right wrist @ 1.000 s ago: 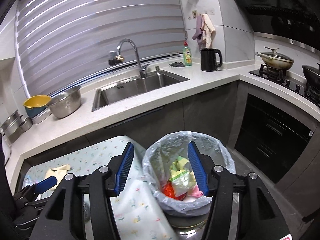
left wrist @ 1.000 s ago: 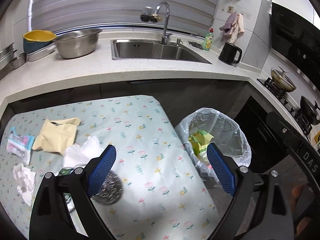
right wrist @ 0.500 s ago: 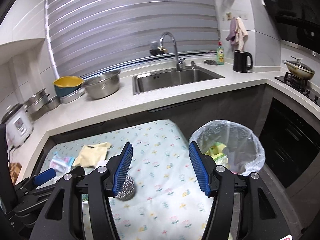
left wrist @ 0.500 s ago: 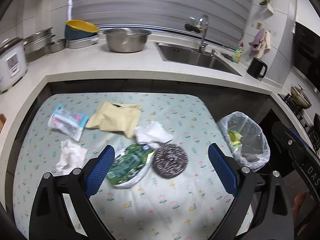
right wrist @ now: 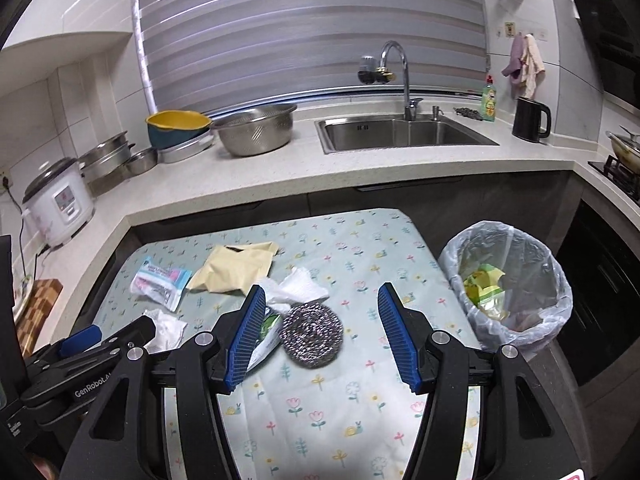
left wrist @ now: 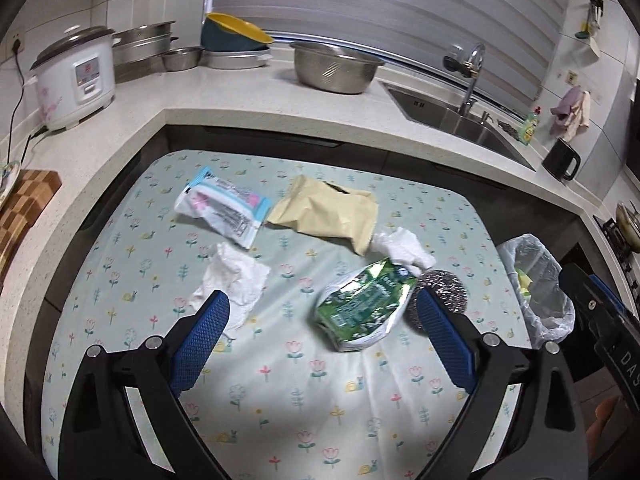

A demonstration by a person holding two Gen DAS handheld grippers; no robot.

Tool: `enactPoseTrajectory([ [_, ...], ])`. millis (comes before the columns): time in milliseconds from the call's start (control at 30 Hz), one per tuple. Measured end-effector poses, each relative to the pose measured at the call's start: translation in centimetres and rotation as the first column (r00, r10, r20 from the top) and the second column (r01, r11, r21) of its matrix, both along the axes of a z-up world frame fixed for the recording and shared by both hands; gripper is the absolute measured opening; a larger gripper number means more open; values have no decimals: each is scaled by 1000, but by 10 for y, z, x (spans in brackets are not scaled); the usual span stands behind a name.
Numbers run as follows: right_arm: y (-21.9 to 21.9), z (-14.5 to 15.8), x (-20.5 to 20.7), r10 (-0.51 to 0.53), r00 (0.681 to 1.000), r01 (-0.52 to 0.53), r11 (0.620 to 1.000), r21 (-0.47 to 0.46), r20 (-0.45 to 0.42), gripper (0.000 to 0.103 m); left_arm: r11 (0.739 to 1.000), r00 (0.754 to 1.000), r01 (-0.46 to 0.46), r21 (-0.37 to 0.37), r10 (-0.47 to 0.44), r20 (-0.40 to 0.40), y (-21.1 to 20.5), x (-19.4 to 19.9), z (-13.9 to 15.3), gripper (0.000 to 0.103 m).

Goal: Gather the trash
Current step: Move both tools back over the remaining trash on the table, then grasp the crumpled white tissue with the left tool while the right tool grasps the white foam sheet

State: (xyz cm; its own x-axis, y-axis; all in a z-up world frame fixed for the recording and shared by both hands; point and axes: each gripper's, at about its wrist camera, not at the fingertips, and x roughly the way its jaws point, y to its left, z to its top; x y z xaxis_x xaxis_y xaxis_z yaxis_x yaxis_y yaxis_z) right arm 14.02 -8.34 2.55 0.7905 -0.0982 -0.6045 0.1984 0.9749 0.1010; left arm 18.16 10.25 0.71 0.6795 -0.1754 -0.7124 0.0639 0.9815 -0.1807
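Trash lies on a floral-cloth table (left wrist: 280, 400): a green foil packet (left wrist: 362, 308), a steel scourer (left wrist: 442, 286) (right wrist: 312, 332), a beige bag (left wrist: 328, 212) (right wrist: 236, 270), a blue-white wrapper (left wrist: 224, 206) (right wrist: 160, 282), and two crumpled tissues (left wrist: 234, 280) (left wrist: 404, 248). A bag-lined bin (left wrist: 536, 284) (right wrist: 508, 280) with some trash stands right of the table. My left gripper (left wrist: 322, 340) is open above the table, the green packet between its fingers. My right gripper (right wrist: 320, 338) is open, with the scourer between its fingers.
A counter (right wrist: 280, 176) wraps behind the table with a rice cooker (left wrist: 72, 80), steel bowls (right wrist: 256, 130), a sink (right wrist: 400, 132), a black kettle (right wrist: 530, 120) and a stove (right wrist: 620, 160) at right. A wooden board (left wrist: 24, 204) lies at left.
Both grippers swung left from the bin to over the table. The trash now sits nearer and between the fingers. Both stay open and empty.
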Motion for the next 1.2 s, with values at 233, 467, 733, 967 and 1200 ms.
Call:
enactPoseTrajectory([
  [233, 21, -20, 15, 27, 998, -27, 1000, -4, -50, 57, 999, 999, -38, 7, 38, -35, 22, 7, -18, 90],
  [467, 32, -43, 40, 50, 994, -50, 999, 4, -98, 57, 996, 992, -90, -3, 90, -88, 47, 29, -42, 90],
  [733, 48, -70, 89, 90, 985, -91, 996, 3, -144, 57, 991, 980, -135, 2, 134, -146, 70, 54, -72, 90],
  [967, 60, -96, 131, 116, 976, -120, 993, -9, -186, 56, 986, 968, -165, -7, 161, -190, 83, 73, -94, 90],
  [1200, 55, -115, 155, 124, 966, -126, 992, 7, -227, 36, 988, 965, -153, -38, 141, -223, 80, 87, -109, 84],
])
